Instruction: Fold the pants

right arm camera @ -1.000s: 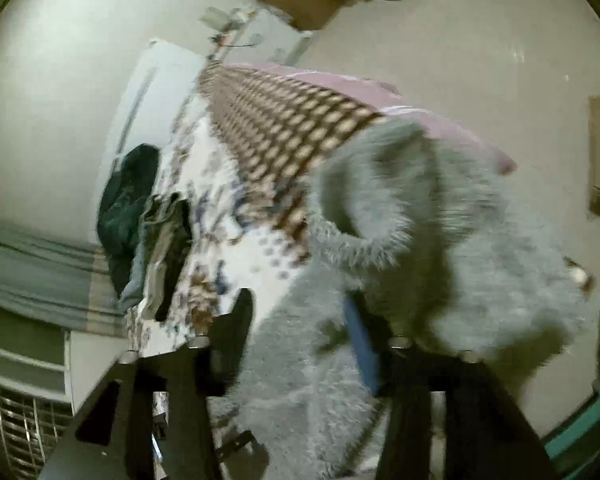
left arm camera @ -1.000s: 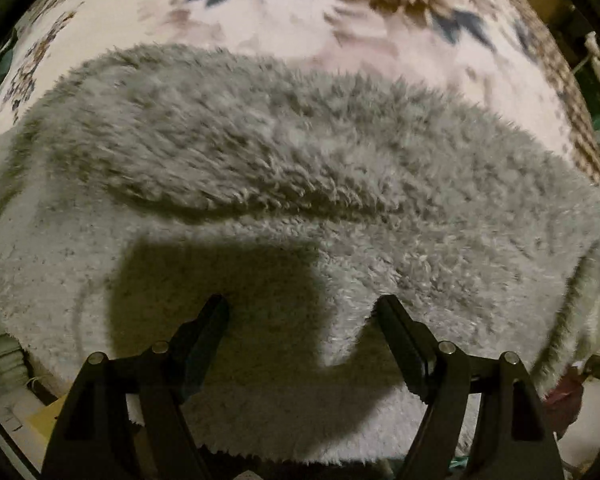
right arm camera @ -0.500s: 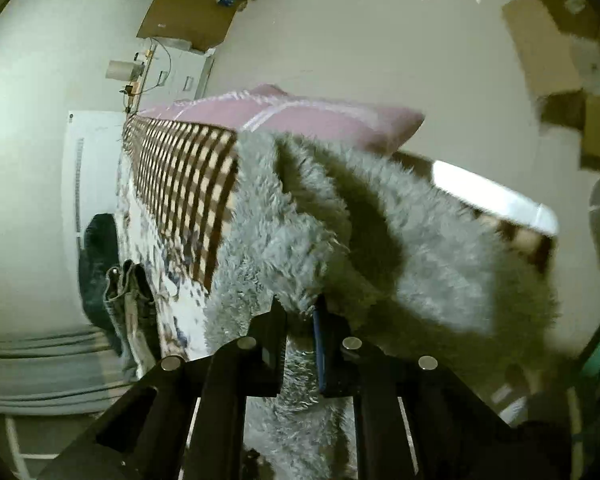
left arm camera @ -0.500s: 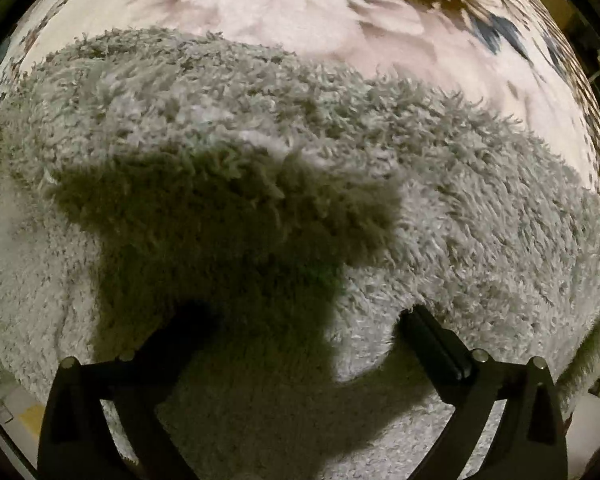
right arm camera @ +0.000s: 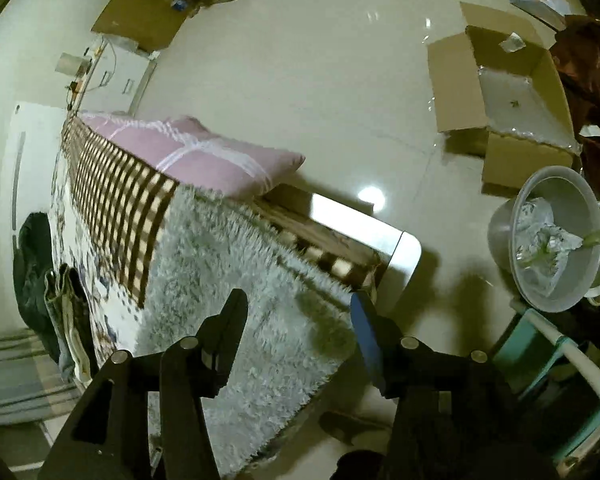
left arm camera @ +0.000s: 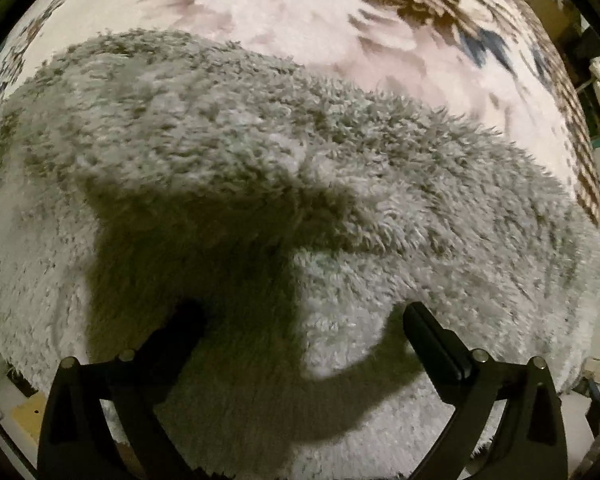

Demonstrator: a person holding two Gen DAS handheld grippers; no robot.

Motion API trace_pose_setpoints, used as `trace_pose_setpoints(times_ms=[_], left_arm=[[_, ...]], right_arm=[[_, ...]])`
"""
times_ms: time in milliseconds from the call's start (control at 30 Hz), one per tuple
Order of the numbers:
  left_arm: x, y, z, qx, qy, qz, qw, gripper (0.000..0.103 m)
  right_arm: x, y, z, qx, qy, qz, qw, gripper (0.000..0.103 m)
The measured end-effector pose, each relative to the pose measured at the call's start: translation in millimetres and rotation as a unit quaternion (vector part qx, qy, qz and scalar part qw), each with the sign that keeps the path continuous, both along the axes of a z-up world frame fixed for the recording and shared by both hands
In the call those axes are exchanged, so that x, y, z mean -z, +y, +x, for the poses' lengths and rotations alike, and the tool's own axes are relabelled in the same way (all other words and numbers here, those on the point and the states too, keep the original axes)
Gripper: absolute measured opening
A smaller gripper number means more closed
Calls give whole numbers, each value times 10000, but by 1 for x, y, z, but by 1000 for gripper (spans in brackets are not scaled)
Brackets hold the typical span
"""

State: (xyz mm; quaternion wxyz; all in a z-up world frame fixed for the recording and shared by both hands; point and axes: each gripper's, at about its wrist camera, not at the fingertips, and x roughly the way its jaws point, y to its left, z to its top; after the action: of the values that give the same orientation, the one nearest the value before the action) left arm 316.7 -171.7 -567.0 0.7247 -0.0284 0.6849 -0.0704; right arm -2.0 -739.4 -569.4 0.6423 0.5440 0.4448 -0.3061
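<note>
Left gripper hangs with jaws wide, nothing between them; right gripper has its jaws opening, empty too. Below both, the fluffy grey pants lie on the bed with one fold laid over; more folding probably remains. Pink pillow and dark clothes sit clear.

Glossy pale floor, open cardboard box, pink pillow

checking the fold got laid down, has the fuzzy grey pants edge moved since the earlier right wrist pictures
Yes. The grey pants edge, earlier bunched up against the pink pillow, now lies flat below it; the opening right gripper holds nothing.
</note>
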Motion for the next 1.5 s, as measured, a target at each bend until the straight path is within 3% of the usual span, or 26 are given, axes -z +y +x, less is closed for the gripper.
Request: trace_pose_setpoints(times_ms=[133,267,333,433,467,533,733,967,1067,1133,1167,1233,1333,1433,1500], left_arm=[[-15,9,-1,-3,-53,-65,10000,102],[-28,13,-4,50,-162,-77,9998,102],[-31,16,-3,58,-176,-107,9998,102],[-32,17,-7,-33,-147,-172,9997,102],[-32,18,-7,-64,-130,-202,9997,102],[-34,12,-10,-95,-147,-232,9996,102],[-45,34,-28,-33,-287,-194,9994,102],[-39,73,-32,-247,-231,-91,9994,102],[-44,92,-36,-397,-244,-128,9988,102],[-49,112,-39,-509,-245,-180,9982,102],[-53,122,-41,-592,-252,-200,9977,102],[-61,152,-48,-773,-289,-210,9964,102],[-68,186,-50,-992,-314,-150,9945,102],[-73,217,-47,-1172,-375,-41,9924,102],[-73,231,-46,-1248,-386,60,9914,102]], right_arm=[[-2,6,42,-400,112,-292,9987,56],[-17,1,107,-1151,212,-860,9894,57],[-11,-10,133,-1125,227,-761,9905,57],[14,-21,158,-1118,710,-255,9909,57],[23,-22,162,-1138,878,-132,9895,55],[28,-21,165,-1065,1083,-200,9882,10],[-27,-2,169,-1027,743,-1319,9831,9],[-26,-5,197,-1071,805,-1733,9757,9],[-12,-5,209,-1143,887,-1161,9826,16],[-18,13,211,-1296,746,-1054,9831,53],[-24,25,211,-1409,677,-1071,9819,60],[-37,63,213,-1761,389,-950,9790,62],[-36,140,222,-2440,103,-337,9691,62],[-13,236,238,-3060,-111,699,9494,62],[15,303,255,-3380,-93,1462,9297,62]])
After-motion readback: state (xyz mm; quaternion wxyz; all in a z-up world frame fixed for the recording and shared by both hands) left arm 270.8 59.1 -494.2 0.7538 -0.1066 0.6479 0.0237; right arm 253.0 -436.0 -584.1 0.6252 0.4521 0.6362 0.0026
